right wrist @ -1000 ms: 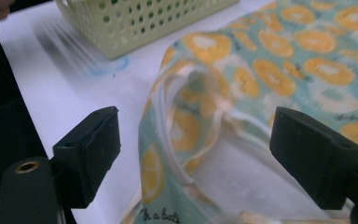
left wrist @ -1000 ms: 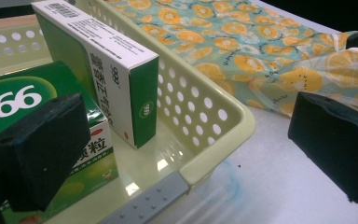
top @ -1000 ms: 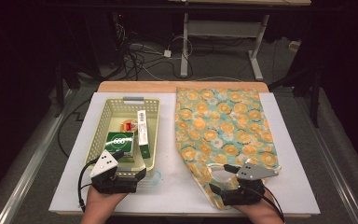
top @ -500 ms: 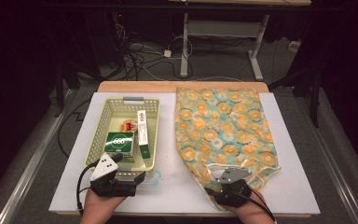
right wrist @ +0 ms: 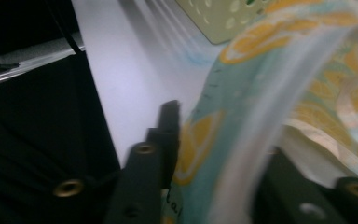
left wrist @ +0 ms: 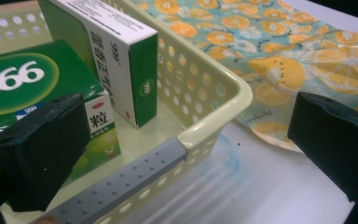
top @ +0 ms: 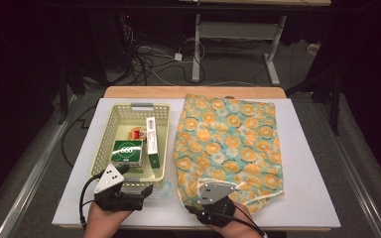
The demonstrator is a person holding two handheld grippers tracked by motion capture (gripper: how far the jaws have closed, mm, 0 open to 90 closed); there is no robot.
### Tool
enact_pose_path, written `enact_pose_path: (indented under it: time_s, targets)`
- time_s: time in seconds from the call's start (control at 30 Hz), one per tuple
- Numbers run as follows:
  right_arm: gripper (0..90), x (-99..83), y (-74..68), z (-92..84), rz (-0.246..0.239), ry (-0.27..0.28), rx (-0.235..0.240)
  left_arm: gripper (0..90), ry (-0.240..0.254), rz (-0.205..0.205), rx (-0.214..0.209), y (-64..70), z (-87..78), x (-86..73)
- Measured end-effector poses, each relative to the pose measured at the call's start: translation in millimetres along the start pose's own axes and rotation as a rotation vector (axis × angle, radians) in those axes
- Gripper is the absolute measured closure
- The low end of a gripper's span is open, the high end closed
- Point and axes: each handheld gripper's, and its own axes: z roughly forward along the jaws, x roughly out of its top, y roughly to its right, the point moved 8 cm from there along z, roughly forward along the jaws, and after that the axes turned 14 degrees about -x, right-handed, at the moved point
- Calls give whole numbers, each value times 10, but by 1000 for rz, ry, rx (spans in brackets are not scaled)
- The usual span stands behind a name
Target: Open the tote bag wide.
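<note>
Now right gripper [top: 217, 198] leftward (gripping bag [top: 228, 144])

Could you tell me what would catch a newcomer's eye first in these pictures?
The orange-slice patterned cloth bag dominates the table's right half, its near edge between the right claw's jaws, which have just been closing. Left of it, a pale basket holds a green 666 box.

On the table: 1 basket [top: 108, 136], 2 boxes [top: 127, 152] [top: 152, 136], 1 small packet [top: 138, 133], 1 printed bag [top: 228, 144], 2 grippers [top: 124, 190] [top: 217, 201].
</note>
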Motion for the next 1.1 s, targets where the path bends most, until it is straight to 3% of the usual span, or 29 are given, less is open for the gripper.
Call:
enact_pose_path:
  time_s: [0.07, 0.2, 0.33, 0.43, 0.5, 0.53, 0.57, 0.6, 0.63, 0.67, 0.77, 0.83, 0.97, 1.03, 1.1]
  targets:
    - [579, -2, 16, -69, 24, 12, -11, 0, 0, 1, -2, 8, 1, 4]
    - [434, -87, 225, -365, 86, 64, -37, 0, 3, 14, -10, 30, 23, 41]
    - [411, -143, 449, -728, 122, 124, -113, 0, 5, 8, -12, 9, 44, 46]
    - [399, -169, 726, -953, 173, 175, -168, 0, 10, 3, -9, 1, 54, 63]
    - [400, -251, 1007, -1040, 225, 185, -220, 0, 15, 1, -11, 8, 46, 64]
    - [414, -331, 1174, -1055, 246, 174, -264, 0, 18, 2, -11, 12, 39, 60]
    - [414, -331, 1174, -1055, 246, 174, -264, 0, 18, 2, -11, 12, 39, 60]
    - [427, -579, 1551, -1022, 314, 120, -350, 0, 18, 1, -6, 11, 21, 44]
    - [427, -579, 1551, -1022, 314, 120, -350, 0, 18, 1, -6, 11, 21, 44]
    - [430, -833, 1903, -990, 397, 75, -409, 0, 18, -3, -1, 5, 4, 17]
    - [404, -1099, 2286, -955, 476, 13, -499, 0, 12, -8, 8, 6, -15, -31]
    - [343, -1222, 2458, -848, 502, -37, -542, 0, 4, -9, 15, 14, -26, -69]
    - [338, -1329, 2682, -613, 574, -119, -546, 0, 3, -10, 24, 37, -72, -111]
    - [353, -1277, 2812, -601, 572, -78, -598, 0, 9, -9, 27, 50, -90, -113]
    - [362, -1292, 2897, -523, 595, -121, -584, 0, 12, -9, 25, 59, -104, -105]
